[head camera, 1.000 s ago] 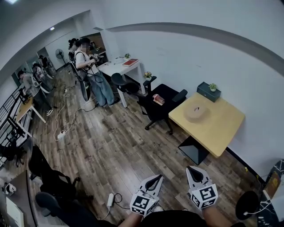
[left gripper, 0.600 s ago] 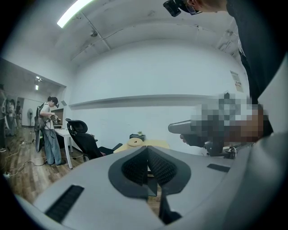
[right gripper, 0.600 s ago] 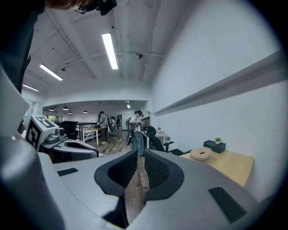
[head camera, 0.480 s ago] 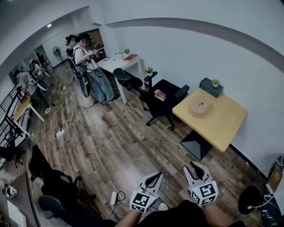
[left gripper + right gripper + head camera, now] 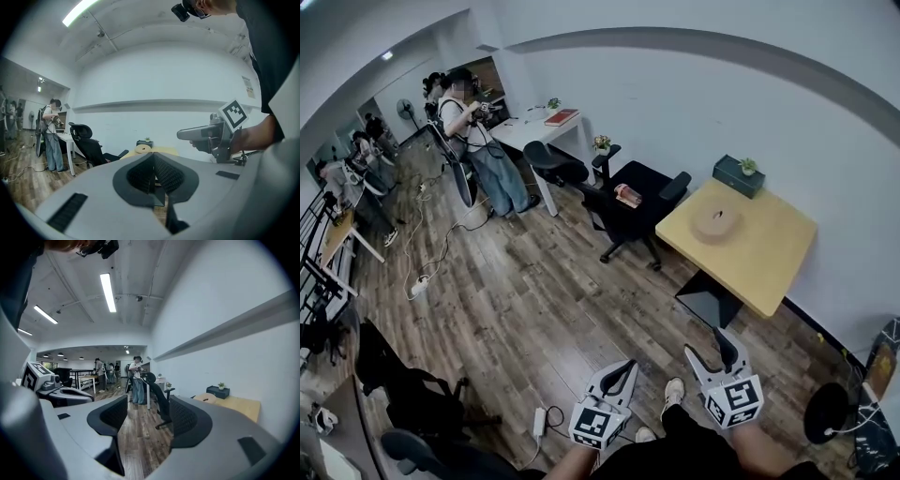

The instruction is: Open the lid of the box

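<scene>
A round tan box [image 5: 715,223] with its lid on sits on the yellow table [image 5: 769,267] by the wall, far ahead of both grippers. It also shows small in the left gripper view as the box [image 5: 142,148] and in the right gripper view as the box [image 5: 204,397]. My left gripper [image 5: 621,373] is held low over the wooden floor, shut, with nothing between its pads [image 5: 164,172]. My right gripper [image 5: 710,352] is beside it; its jaws have just been opening and now stand open and empty, with floor showing between the fingers [image 5: 187,420].
A black office chair [image 5: 628,202] stands left of the table. A dark green case with a small plant [image 5: 739,175] sits at the table's far corner. People stand by a white desk [image 5: 534,133] at the back left. A power strip and cable [image 5: 534,422] lie near my feet.
The right gripper's jaws have gone from shut to open. Both grippers and the view have shifted a little across the floor toward the table.
</scene>
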Motion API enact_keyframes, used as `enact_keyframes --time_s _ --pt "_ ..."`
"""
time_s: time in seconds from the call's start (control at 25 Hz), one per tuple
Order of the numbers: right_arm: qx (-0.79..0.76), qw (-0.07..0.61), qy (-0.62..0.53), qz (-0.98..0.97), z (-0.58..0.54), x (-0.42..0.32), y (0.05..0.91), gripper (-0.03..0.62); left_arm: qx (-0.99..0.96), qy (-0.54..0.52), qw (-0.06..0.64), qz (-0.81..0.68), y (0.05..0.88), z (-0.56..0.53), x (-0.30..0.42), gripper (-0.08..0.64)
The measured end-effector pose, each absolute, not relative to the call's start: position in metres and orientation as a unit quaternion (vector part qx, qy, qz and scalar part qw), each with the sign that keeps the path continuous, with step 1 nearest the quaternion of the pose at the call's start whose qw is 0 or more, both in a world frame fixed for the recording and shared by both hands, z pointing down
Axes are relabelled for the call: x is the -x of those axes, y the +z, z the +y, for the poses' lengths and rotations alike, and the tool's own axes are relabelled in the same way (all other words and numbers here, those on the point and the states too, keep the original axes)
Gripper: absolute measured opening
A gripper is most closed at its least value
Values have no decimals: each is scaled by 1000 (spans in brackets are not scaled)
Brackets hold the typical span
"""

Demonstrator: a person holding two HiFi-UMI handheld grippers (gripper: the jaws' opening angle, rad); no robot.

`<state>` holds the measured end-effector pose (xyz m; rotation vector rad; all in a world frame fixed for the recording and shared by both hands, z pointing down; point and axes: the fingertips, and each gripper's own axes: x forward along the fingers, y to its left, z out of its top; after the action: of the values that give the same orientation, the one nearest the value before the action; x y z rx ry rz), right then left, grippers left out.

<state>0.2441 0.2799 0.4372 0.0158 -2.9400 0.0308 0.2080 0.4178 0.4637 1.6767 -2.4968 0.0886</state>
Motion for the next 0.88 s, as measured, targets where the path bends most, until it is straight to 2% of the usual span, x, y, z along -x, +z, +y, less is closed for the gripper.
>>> enact_keyframes --time_s 0.88 --pt "-14 118 44 -992 154 -121 451 305 -562 50 86 -821 467 297 -89 18"
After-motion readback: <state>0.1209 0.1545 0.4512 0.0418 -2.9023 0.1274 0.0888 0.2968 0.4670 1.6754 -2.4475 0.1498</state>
